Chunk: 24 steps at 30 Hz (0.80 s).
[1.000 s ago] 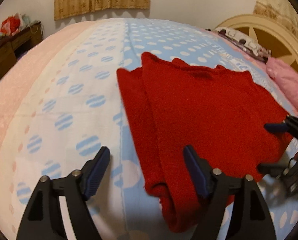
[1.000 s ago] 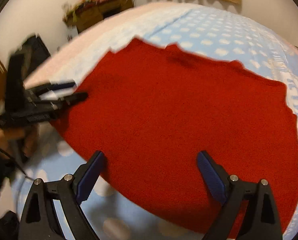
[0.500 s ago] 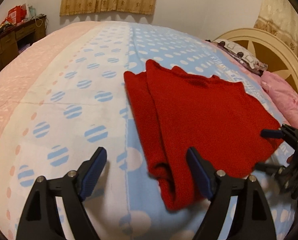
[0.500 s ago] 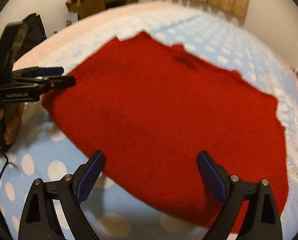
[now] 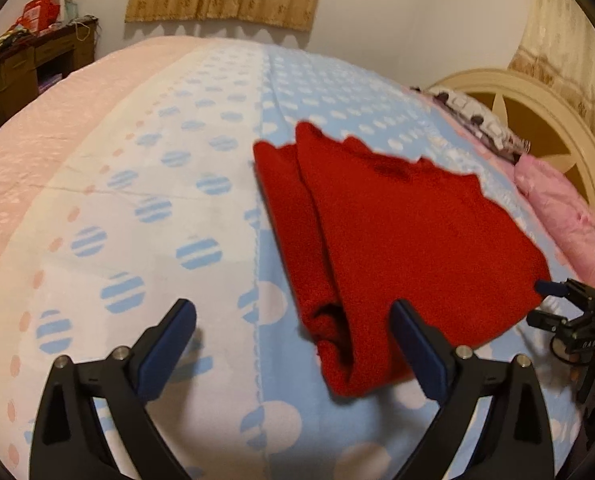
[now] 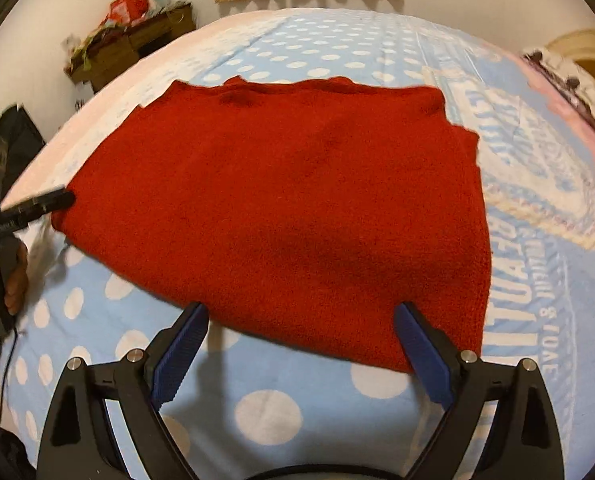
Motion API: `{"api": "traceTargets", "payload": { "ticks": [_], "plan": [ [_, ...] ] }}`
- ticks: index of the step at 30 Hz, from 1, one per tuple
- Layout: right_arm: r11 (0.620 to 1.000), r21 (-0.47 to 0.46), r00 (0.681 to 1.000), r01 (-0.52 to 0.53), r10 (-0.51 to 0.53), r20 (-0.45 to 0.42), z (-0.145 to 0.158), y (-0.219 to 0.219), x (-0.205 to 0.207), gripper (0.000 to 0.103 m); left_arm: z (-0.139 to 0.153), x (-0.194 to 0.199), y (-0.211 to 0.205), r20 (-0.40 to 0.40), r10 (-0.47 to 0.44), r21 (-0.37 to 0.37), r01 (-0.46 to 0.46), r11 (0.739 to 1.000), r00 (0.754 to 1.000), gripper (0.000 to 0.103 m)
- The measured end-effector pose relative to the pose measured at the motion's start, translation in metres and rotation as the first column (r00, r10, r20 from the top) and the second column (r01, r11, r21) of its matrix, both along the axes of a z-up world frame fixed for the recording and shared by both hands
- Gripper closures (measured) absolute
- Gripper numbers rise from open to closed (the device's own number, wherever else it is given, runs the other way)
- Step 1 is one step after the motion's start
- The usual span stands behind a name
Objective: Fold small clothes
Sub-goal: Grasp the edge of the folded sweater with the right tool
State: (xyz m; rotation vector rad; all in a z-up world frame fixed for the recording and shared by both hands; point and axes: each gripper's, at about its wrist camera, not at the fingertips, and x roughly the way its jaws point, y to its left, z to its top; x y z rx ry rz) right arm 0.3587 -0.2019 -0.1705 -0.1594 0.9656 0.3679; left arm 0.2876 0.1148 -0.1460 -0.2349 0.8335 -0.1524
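Note:
A red knitted sweater (image 5: 409, 240) lies folded on the dotted bedspread (image 5: 157, 208), with its folded layers showing at the near left end. My left gripper (image 5: 289, 316) hovers above that near end. Its jaws are opening and the pads touch nothing. In the right wrist view the sweater (image 6: 297, 200) spreads flat ahead. My right gripper (image 6: 301, 316) stands open over its near edge, with nothing pinched. Each gripper shows in the other's view: the right gripper (image 5: 553, 304) by the sweater's right corner, the left gripper (image 6: 45, 204) by its left corner.
A pink pillow (image 5: 557, 204) and a cream headboard (image 5: 545, 120) lie to the right of the bed. A cluttered wooden desk (image 5: 29, 64) stands at the far left by the wall. A hand (image 6: 13, 276) holds the left gripper's handle.
My left gripper has drawn back from the sweater's near end and its jaws have widened. The right gripper has swung to the right, so the sweater's right edge now shows.

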Motion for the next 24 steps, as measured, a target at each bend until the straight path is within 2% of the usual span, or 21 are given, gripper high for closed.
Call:
{"api": "traceTargets", "payload": {
  "ticks": [3, 9, 12, 16, 17, 20, 24],
  "plan": [
    [0.999, -0.037, 0.998, -0.039, 0.041, 0.046, 0.016, 0.011, -0.006, 0.008, 0.003, -0.006, 0.009, -0.003, 0.014, 0.002, -0.014, 1.000, 1.000, 0.003],
    [0.964, -0.235, 0.970, -0.123, 0.167, 0.175, 0.042, 0.072, -0.025, 0.009, 0.014, -0.012, 0.037, 0.005, 0.056, 0.000, -0.056, 0.998, 0.998, 0.003],
    [0.953, -0.235, 0.942, -0.190, 0.244, 0.231, 0.054, 0.105, -0.038, 0.009, 0.023, -0.014, 0.053, 0.023, 0.081, 0.001, -0.081, 0.997, 0.996, 0.003],
    [0.936, -0.170, 0.915, -0.310, 0.342, 0.214, 0.058, 0.147, -0.045, 0.009, 0.028, -0.012, 0.067, 0.023, 0.097, -0.016, -0.097, 0.995, 0.995, 0.003],
    [0.926, -0.179, 0.904, -0.333, 0.367, 0.218, 0.056, 0.158, -0.047, 0.009, 0.028, -0.011, 0.069, 0.022, 0.097, -0.020, -0.096, 0.995, 0.995, 0.003],
    [0.892, -0.284, 0.876, -0.352, 0.421, 0.237, 0.044, 0.191, -0.050, 0.009, 0.028, -0.008, 0.070, 0.022, 0.090, -0.007, -0.090, 0.996, 0.996, 0.003],
    [0.873, -0.274, 0.855, -0.404, 0.467, 0.225, 0.032, 0.218, -0.052, 0.009, 0.026, -0.002, 0.070, 0.009, 0.067, -0.007, -0.067, 0.998, 0.998, 0.003]
  ]
}}
